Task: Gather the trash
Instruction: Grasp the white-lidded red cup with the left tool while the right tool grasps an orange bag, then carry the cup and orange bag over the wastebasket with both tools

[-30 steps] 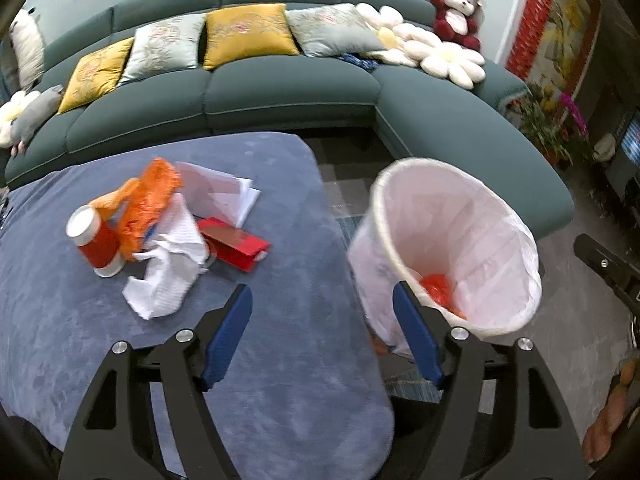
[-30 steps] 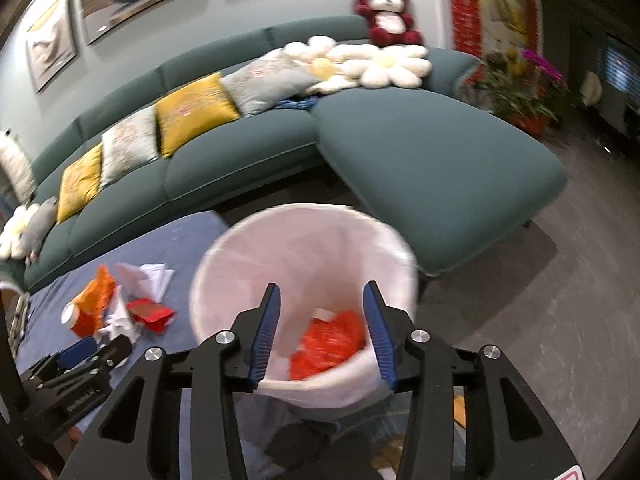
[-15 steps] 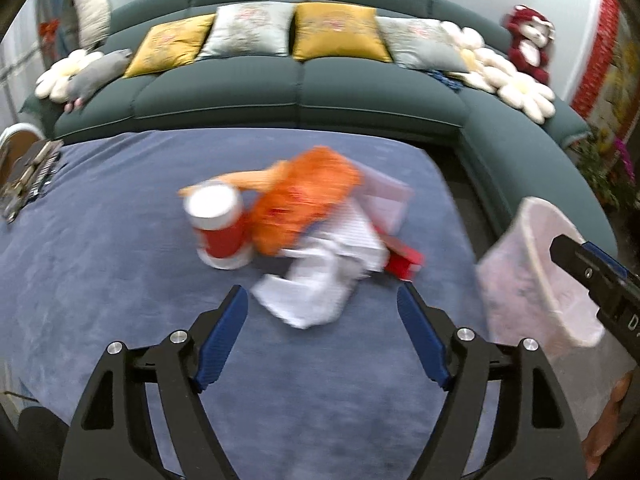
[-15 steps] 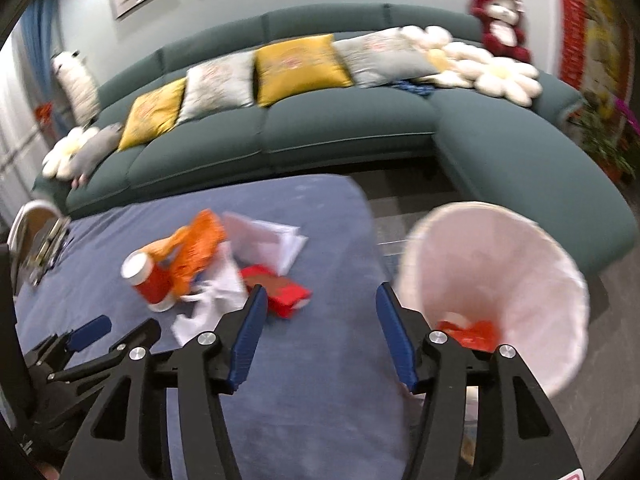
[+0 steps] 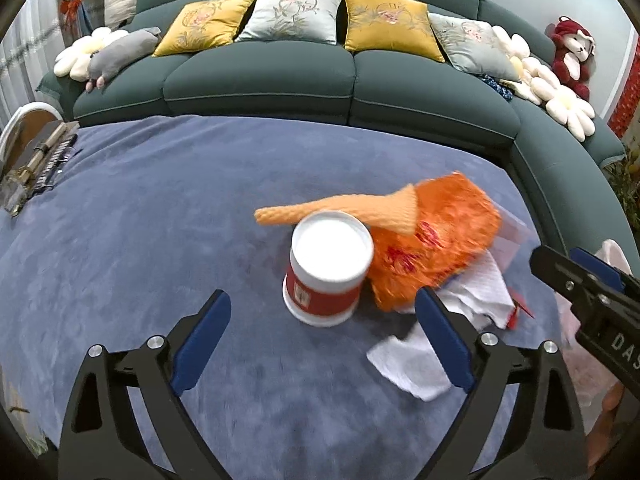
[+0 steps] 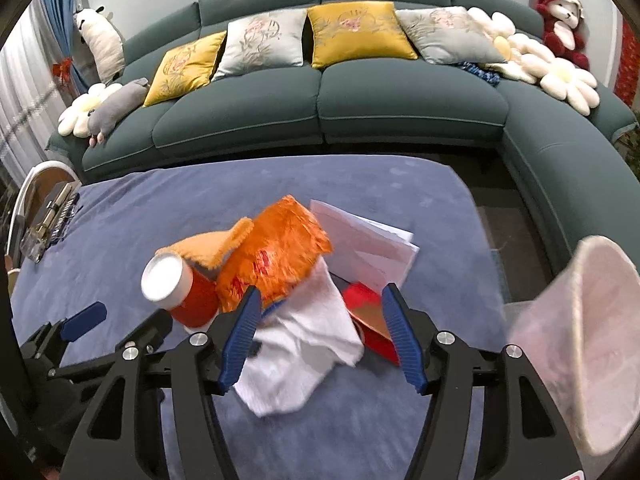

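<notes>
A pile of trash lies on the blue-covered table [image 5: 160, 208]. It holds a red cup with a white lid [image 5: 327, 272] [image 6: 176, 292], an orange foil bag [image 5: 436, 240] [image 6: 276, 256], an orange cone-shaped piece [image 5: 340, 208], white crumpled paper [image 6: 300, 344] [image 5: 416, 364], a red packet [image 6: 368, 312] and white sheets [image 6: 360, 240]. My left gripper [image 5: 320, 340] is open, just in front of the cup. My right gripper [image 6: 324, 332] is open over the white paper. The white-lined bin [image 6: 576, 340] stands at the table's right end.
A green sectional sofa [image 5: 260, 80] with yellow and grey cushions curves behind and to the right of the table. A tray of small items [image 5: 36, 164] sits at the table's left edge. Plush toys lie on the sofa.
Both grippers have swung left from the bin toward the trash pile and come closer to it. The left one now faces the cup; the right one hangs over the white paper.
</notes>
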The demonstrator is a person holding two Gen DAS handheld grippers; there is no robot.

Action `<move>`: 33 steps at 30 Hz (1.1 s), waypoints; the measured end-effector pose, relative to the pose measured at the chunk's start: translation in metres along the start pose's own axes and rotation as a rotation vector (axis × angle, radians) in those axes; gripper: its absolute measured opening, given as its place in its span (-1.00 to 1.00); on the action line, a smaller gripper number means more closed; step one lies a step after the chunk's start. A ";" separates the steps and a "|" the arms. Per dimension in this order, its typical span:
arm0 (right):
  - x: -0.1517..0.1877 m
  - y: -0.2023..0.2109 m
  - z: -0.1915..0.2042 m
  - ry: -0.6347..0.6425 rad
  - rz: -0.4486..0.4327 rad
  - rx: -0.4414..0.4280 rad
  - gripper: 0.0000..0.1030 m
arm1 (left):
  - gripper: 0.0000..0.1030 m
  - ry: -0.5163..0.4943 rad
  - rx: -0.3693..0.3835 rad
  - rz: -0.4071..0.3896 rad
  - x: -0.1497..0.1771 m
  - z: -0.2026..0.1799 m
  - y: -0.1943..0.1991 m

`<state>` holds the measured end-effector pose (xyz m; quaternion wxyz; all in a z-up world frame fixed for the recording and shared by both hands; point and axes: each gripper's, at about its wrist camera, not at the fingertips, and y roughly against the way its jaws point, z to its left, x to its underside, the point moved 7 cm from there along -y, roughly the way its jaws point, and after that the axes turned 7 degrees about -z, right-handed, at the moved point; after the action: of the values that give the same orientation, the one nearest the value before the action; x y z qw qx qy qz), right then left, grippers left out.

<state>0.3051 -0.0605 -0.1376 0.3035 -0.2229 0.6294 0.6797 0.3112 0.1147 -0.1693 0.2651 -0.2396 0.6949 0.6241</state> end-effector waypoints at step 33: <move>-0.038 0.010 0.008 -0.037 -0.067 -0.087 -0.84 | 0.07 0.054 0.069 -0.035 -0.011 -0.014 0.026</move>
<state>0.3260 -0.0575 -0.1035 0.3278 -0.2443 0.5858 0.6998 0.3012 0.1036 -0.1418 0.2654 -0.2590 0.7187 0.5882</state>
